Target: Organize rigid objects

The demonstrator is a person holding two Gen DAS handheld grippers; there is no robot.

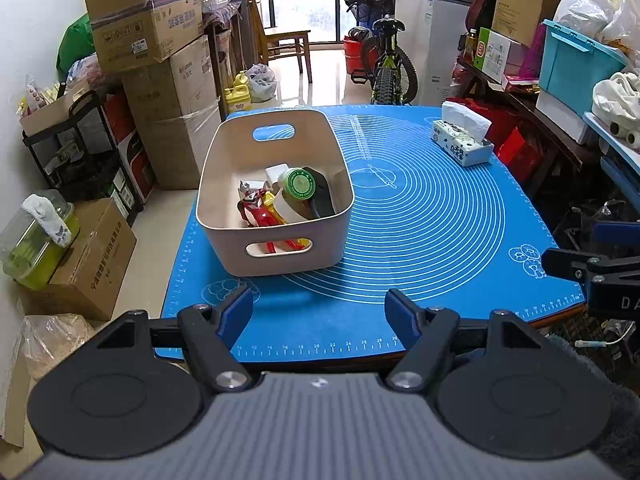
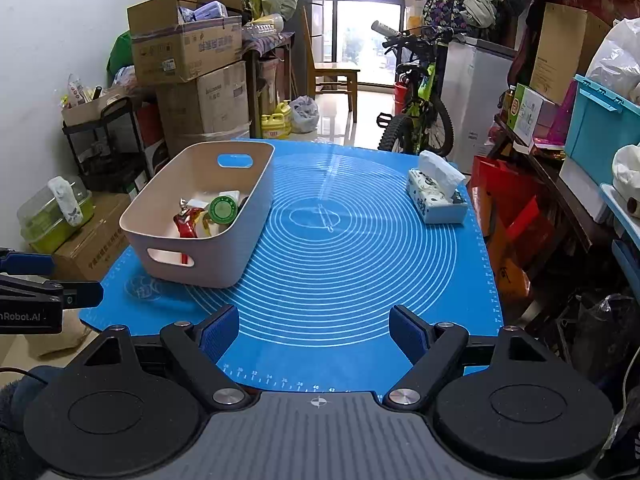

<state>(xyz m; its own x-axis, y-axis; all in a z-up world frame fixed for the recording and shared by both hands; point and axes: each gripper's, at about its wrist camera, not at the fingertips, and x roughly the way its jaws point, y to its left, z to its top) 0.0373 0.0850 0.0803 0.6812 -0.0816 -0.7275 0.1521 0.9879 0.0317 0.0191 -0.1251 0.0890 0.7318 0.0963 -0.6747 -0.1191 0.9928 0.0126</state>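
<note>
beige bin [image 1: 224, 216], left of centre: stiff, light plastic, loaded with small items; grasp by handle slot. left gripper [image 1: 320, 316], right gripper [image 2: 316, 332]: fingers released, empty.

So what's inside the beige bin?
The beige bin holds a red toy figure, a green-lidded jar, a white block and a black item; anything underneath them is hidden.

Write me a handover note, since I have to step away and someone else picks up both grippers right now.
Left gripper: open, empty, above the mat's near edge.
Right gripper: open, empty, same.
Beige bin sits on the blue mat, holding a red toy figure, green-capped jar, black item.
Done: no loose objects visible on the mat.
Left: only the tissue box stays out; likely nothing more.
</note>
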